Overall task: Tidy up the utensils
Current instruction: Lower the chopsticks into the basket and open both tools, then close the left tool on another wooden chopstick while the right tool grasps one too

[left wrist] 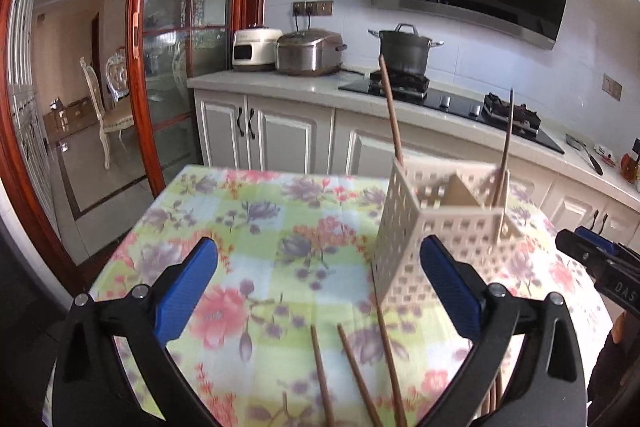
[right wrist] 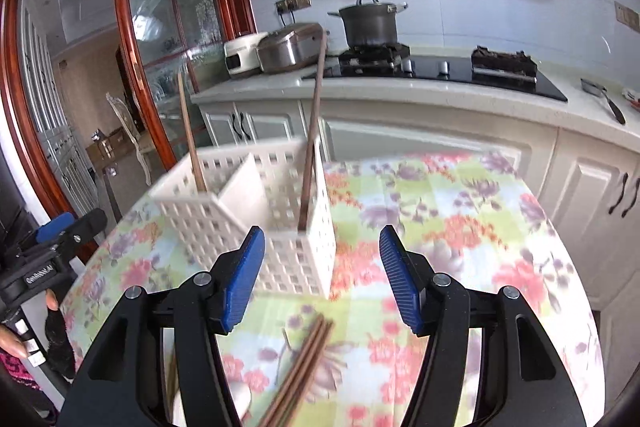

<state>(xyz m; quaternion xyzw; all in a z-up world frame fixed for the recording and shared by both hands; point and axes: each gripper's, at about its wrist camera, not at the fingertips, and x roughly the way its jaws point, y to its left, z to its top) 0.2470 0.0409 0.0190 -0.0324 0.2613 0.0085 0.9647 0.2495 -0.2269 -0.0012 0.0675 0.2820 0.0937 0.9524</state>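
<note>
The white perforated utensil holder [right wrist: 256,223] stood on the floral tablecloth [right wrist: 460,227], split by an inner divider into compartments, and one brown chopstick [right wrist: 312,135] leaned in the right-hand compartment while another [right wrist: 190,135] stood in the left, a sign that sorting was already under way. More chopsticks [right wrist: 304,367] lay loose on the cloth just in front of the holder, a small bundle of them beneath the right gripper [right wrist: 322,279], likely the next to go in. Its blue-padded jaws were parted with nothing between them. The left gripper [left wrist: 318,295] was spread wide and empty over three separate chopsticks [left wrist: 352,371], apparently lining up a pick. Behind the table ran the kitchen counter [right wrist: 400,87].
</note>
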